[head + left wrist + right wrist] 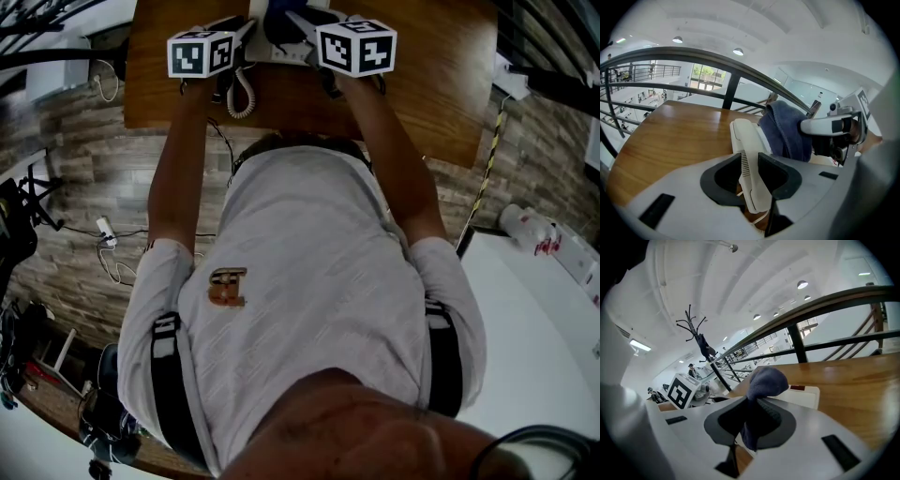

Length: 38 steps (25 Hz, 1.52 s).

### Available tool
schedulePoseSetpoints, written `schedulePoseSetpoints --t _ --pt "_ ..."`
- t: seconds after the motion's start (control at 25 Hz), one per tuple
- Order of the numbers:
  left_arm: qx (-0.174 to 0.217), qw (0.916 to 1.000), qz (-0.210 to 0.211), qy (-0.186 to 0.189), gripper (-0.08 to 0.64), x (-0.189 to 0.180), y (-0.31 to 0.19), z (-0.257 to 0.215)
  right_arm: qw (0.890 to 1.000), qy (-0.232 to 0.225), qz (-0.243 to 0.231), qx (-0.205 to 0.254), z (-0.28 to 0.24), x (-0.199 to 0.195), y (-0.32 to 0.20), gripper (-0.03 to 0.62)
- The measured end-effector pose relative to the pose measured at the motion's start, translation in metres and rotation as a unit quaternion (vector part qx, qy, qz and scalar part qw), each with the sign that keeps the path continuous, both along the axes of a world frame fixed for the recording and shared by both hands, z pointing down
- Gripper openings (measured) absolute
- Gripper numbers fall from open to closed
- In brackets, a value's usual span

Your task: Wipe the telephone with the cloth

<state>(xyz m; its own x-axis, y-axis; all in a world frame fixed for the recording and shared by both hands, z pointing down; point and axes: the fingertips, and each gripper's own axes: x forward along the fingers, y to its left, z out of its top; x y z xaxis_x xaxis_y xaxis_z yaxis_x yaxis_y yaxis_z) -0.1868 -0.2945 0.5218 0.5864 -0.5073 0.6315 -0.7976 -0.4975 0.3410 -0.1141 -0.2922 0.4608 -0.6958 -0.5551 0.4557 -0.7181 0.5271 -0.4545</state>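
Left gripper [751,174] clamped on telephone handset [746,140]; its long axis runs from bottom centre up to mid-frame. Right gripper [751,418] pinches blue cloth [765,380], bunched above telephone base [805,396].

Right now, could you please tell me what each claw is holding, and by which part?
The left claw grips the telephone handset around its middle; the right claw pinches the blue cloth partway along, bunched end protruding.

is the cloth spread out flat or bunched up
Bunched up. The cloth is pinched between the jaws of the right gripper and bulges into a rounded wad beyond them; no part of it lies flat.
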Motion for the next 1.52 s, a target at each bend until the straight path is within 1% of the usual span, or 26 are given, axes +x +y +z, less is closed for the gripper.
schedulePoseSetpoints --t 0.16,0.24,0.32,0.44,0.64,1.0,1.12,1.24,1.4,1.52 --pt "-0.001 1.0000 0.003 0.003 0.107 0.004 0.008 0.000 1.000 -0.005 -0.013 -0.018 0.012 -0.018 0.009 0.060" --pt "0.002 1.0000 0.000 0.000 0.107 0.005 0.010 -0.001 1.000 -0.001 -0.012 -0.022 0.019 -0.018 0.011 0.060" --pt "0.001 1.0000 0.001 0.002 0.107 0.008 0.012 -0.001 1.000 0.010 -0.005 -0.024 0.026 -0.015 0.009 0.060" --pt "0.000 1.0000 0.003 0.005 0.107 0.004 0.012 -0.001 0.999 0.039 0.010 -0.027 0.038 -0.009 0.004 0.060" --pt "0.001 1.0000 -0.001 0.003 0.107 -0.001 0.004 0.000 0.996 0.079 0.034 -0.037 0.057 0.013 -0.003 0.060" --pt "-0.003 1.0000 0.003 0.007 0.107 -0.002 0.003 0.004 0.990 0.111 0.081 -0.040 0.065 0.073 0.004 0.060" --pt "-0.001 1.0000 0.000 0.002 0.110 -0.005 -0.002 0.006 0.989 0.109 0.095 -0.040 0.062 0.089 0.007 0.060" --pt "-0.002 1.0000 0.002 0.004 0.110 -0.005 -0.004 0.006 0.990 0.096 0.099 -0.030 0.050 0.090 0.011 0.060" --pt "0.000 1.0000 0.000 0.002 0.110 -0.009 -0.006 0.006 0.995 0.052 0.089 -0.012 0.027 0.065 0.020 0.060" --pt "-0.001 1.0000 0.001 0.004 0.112 -0.010 -0.007 0.006 0.997 0.017 0.070 -0.014 0.016 0.034 0.030 0.060"
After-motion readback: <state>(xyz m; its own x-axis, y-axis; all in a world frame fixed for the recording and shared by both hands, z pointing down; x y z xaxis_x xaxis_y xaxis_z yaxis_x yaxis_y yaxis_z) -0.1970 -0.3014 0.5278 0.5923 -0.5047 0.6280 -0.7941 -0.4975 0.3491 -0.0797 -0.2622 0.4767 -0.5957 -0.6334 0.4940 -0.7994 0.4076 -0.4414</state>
